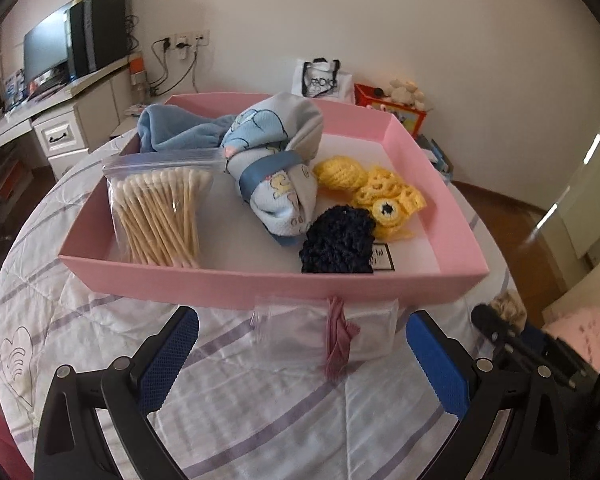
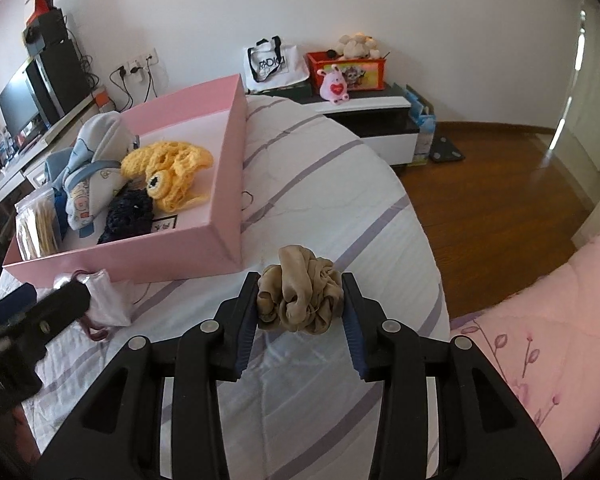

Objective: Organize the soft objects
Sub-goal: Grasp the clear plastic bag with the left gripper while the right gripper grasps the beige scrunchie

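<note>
Crumpled tan scrunchie (image 2: 300,292) pinched over the quilt, near pink box (image 2: 236,200)

A: What did the left tongs (image 1: 302,354) look like?

B: Matte black plastic arms, forked like a wishbone, each limb cut with a long triangular opening. Round silver rivets sat at the pivots, two a side.

A: And the fingers (image 1: 170,360)?

B: Flat blue pads with a fine cross-hatched texture, set on the inner faces.

A: Were the right tongs (image 2: 300,308) the same?

B: The same build: black linkages, silver rivets, dark blue ribbed pads along the inner edges. In the left wrist view, its black frame showed small screws and a rounded tip.
</note>
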Demonstrator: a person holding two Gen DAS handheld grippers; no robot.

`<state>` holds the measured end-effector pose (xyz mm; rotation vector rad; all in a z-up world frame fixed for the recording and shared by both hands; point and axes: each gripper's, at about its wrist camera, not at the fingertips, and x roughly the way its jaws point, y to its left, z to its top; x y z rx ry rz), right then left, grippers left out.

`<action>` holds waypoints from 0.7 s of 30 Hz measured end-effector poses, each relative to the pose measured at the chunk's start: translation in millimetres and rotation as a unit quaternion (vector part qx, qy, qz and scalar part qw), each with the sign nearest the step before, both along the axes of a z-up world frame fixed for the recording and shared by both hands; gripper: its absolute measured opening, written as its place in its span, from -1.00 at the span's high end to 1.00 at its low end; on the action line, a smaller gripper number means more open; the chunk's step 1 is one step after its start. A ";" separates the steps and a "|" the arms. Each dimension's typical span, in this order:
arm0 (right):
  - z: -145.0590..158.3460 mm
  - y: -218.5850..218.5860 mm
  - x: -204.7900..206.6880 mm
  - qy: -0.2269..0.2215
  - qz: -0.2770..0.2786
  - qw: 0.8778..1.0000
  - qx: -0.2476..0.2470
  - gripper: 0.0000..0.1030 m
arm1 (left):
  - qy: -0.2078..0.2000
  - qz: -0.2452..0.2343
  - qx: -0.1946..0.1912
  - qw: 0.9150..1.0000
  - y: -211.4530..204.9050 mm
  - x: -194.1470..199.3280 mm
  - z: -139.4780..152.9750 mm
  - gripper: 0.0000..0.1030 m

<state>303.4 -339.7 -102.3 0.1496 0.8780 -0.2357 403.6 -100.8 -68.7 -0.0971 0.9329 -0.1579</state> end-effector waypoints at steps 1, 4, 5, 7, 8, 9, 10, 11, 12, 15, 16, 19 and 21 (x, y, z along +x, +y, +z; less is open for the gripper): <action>-0.8 -1.0 0.9 0.000 0.001 1.000 0.001 0.27 | -0.001 0.005 0.000 1.000 -1.5 2.4 -0.6 -1.00; -2.4 -4.7 2.9 -0.002 0.005 1.000 0.005 0.25 | 0.006 0.008 0.009 1.000 -6.6 9.0 -5.2 -1.00; -2.5 -5.4 3.5 -0.003 0.007 1.000 0.006 0.24 | 0.013 0.009 0.009 1.000 -9.1 12.4 -8.7 -1.00; -3.2 -6.8 5.0 -0.005 0.009 1.000 0.007 0.21 | 0.022 0.007 0.005 1.000 -12.1 15.9 -13.2 -1.00; -3.8 -6.7 6.0 -0.005 0.010 1.000 0.007 0.20 | 0.028 0.007 0.003 1.000 -14.1 18.4 -16.7 -1.00; -4.7 -6.0 6.7 -0.004 0.011 1.000 0.005 0.20 | 0.031 0.008 0.003 0.999 -15.2 20.6 -19.2 -1.00; -5.5 -5.9 6.2 -0.005 0.012 1.000 0.004 0.19 | 0.033 0.012 0.006 0.999 -16.4 23.0 -22.2 -1.00; -5.9 -5.3 7.6 -0.005 0.012 1.000 0.003 0.17 | 0.035 0.018 0.011 0.999 -17.8 26.0 -26.1 -1.00; -6.5 -5.1 7.8 -0.006 0.013 1.000 0.002 0.17 | 0.038 0.021 0.015 0.999 -18.5 29.2 -29.5 -1.00; -7.1 -5.1 9.1 -0.007 0.015 1.000 0.001 0.16 | 0.054 0.018 0.017 0.998 -21.0 36.6 -39.8 -0.96; -6.9 -4.7 9.2 -0.007 0.014 1.000 0.002 0.16 | 0.047 0.018 0.018 0.999 -20.9 36.5 -40.2 -0.89; -6.7 -4.7 10.3 -0.008 0.013 1.000 0.003 0.16 | 0.040 0.012 0.024 0.999 -23.1 35.8 -40.9 -0.69; -6.5 -3.7 10.5 -0.008 0.013 1.000 0.001 0.16 | 0.036 0.012 0.029 0.999 -24.5 33.1 -40.4 -0.53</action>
